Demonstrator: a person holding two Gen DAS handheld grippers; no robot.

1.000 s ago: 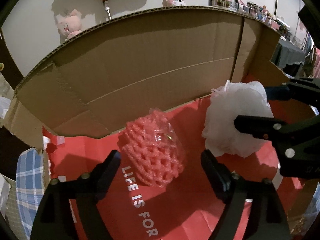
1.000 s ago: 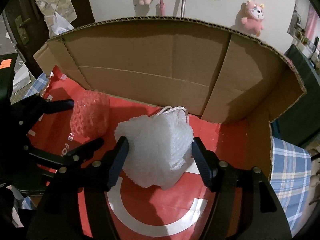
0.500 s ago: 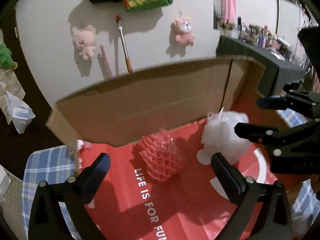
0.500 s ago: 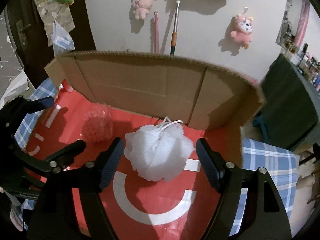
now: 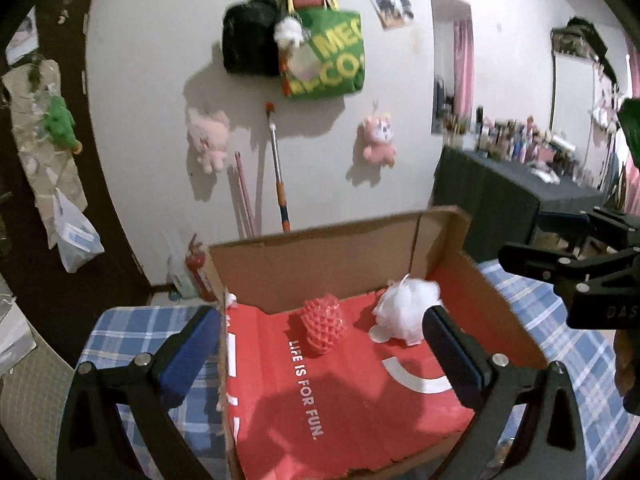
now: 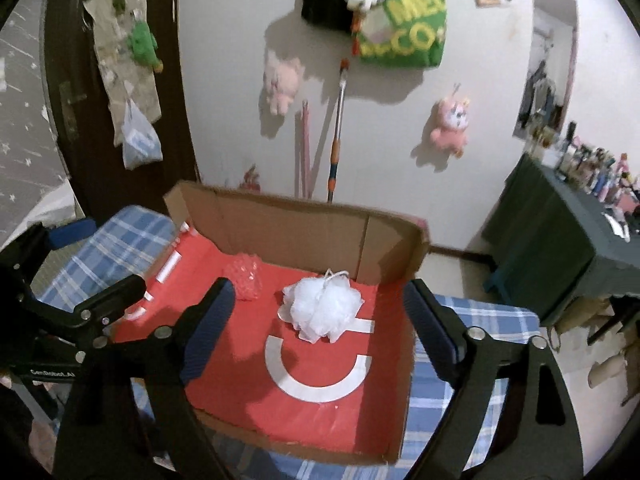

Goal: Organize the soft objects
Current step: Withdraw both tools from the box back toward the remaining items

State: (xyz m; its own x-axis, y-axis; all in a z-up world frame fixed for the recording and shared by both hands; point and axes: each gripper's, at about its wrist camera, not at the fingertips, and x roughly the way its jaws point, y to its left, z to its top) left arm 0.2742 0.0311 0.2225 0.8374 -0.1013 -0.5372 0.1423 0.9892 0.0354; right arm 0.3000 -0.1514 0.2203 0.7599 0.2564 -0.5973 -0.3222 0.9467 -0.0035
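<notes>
Since both soft things already lie inside the cardboard box [image 6: 304, 236], we read the sorting of this pair as done, or close to it. White bath pouf [image 6: 322, 310]: on the red box floor, centre of the right wrist frame, just in front of the back wall, its cord loop toward that wall. Pink mesh sponge [image 5: 323, 324]: also on the red floor, to the left of the pouf, near it but apart, close to the same wall. We judge they were set side by side at the back to keep the front of the floor free for more items.

Left tool [image 5: 320, 346]: jaws spread wide, nothing between them, held above the box's near edge. Right tool [image 6: 318, 332]: likewise wide open and empty, framing the pouf from above without touching it. In the left wrist view it shows at the right edge of the frame, clear of the box. Open and raised like this, both look ready for a next pick.

Box sits on a blue plaid tabletop [image 6: 472, 324]. Its front side is low or folded down, which would explain the easy reach in. Plush toys [image 5: 378, 138] hang on the wall, upper centre of frame; whether they belong to the task we cannot tell.
</notes>
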